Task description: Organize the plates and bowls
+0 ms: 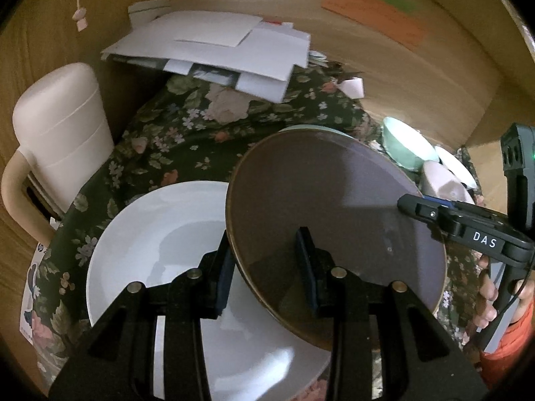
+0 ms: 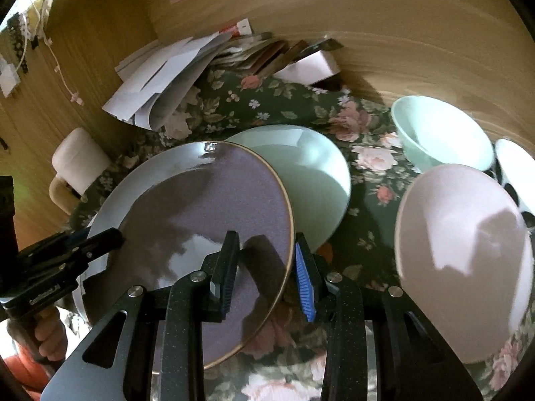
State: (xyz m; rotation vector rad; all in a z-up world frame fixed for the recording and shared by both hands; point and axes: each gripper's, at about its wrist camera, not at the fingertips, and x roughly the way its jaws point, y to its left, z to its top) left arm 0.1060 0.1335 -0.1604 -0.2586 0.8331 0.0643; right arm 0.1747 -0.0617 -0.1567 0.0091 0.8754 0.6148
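Left gripper (image 1: 264, 267) view alone shows white plate (image 1: 140, 250).

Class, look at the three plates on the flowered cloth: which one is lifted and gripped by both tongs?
The grey-purple plate with the thin gold rim. The left tongs and right tongs each clamp its edge, holding it above the white plate and partly covering the pale green plate.

left wrist: close above the floral tablecloth (image 1: 187, 140), facing steeply down toward the wooden wall | right wrist: same tilt, close | shared: purple plate (image 1: 321, 207) (image 2: 207, 220) at frame centre, paper pile (image 1: 214, 43) (image 2: 160, 77) upper left, white jug (image 1: 57, 133) (image 2: 80, 160) left
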